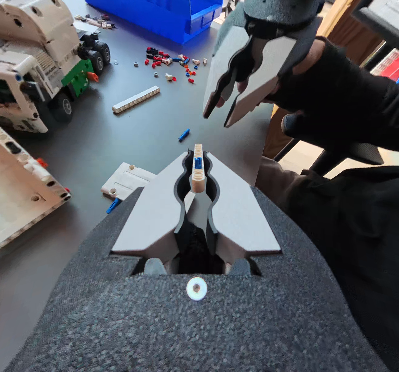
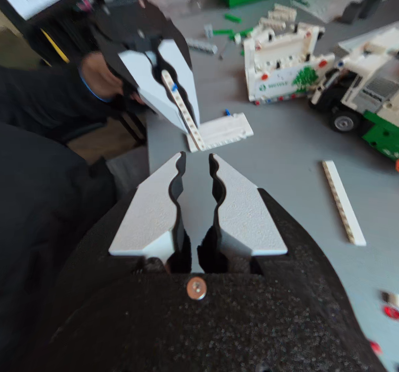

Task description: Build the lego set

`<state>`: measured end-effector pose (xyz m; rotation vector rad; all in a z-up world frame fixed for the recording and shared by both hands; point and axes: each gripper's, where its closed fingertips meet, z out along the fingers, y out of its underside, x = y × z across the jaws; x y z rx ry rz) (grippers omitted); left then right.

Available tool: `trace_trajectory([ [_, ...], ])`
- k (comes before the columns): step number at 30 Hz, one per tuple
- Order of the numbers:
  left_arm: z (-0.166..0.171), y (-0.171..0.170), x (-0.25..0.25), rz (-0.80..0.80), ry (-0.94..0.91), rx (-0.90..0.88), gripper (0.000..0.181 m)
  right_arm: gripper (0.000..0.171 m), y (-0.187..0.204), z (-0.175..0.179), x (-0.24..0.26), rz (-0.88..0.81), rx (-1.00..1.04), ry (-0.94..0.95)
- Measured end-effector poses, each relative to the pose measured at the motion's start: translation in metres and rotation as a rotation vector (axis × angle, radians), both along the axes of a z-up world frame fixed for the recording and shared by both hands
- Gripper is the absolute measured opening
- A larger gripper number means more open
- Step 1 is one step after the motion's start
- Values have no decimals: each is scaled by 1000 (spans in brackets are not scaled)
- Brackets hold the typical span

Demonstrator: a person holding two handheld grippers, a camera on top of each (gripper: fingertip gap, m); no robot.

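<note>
My left gripper (image 1: 197, 152) is shut on a white holed beam (image 1: 198, 168) with a blue pin (image 1: 197, 162) in one of its holes, held above the dark table. In the right wrist view the same beam (image 2: 186, 117) sticks out of the left gripper (image 2: 195, 131) over a white panel (image 2: 224, 131). My right gripper (image 2: 197, 155) is open and empty; it also shows in the left wrist view (image 1: 216, 120), above and right of the beam. A loose blue pin (image 1: 184, 135) lies on the table between the two grippers.
A white and green lego truck (image 1: 43, 67) stands at the left. A second long white beam (image 1: 136, 99), a pile of small red, blue and tan pins (image 1: 170, 61), a blue bin (image 1: 155, 2) and a white panel (image 1: 125, 181) with a blue pin (image 1: 112, 206) beside it lie on the table. The gap from one gripper's tips to the other's is roughly 4 centimetres.
</note>
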<state>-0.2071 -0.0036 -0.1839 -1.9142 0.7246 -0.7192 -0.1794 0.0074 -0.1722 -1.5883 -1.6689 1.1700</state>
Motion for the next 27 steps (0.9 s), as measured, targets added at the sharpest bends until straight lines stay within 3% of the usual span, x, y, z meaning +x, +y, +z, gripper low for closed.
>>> trace_trajectory([
  [1, -1, -1, 3, -14, 34, 31, 6, 20, -10, 15, -7, 32, -73, 87],
  [4, -4, 4, 6, 18, 168, 151, 6, 17, -24, 24, -25, 59, -117, 167],
  [11, -8, 21, -4, 172, 542, 387, 5, 13, -27, 17, -40, 40, -142, 167],
  [15, -6, 25, -4, 231, 662, 455, 6, 6, -27, 11, -41, 39, -155, 143],
  [22, 0, 24, -11, 268, 668, 499, 6, 2, -23, 17, -35, 5, -78, 157],
  [27, 9, 17, -5, 216, 594, 536, 6, 1, -20, 31, -24, 43, -231, 229],
])
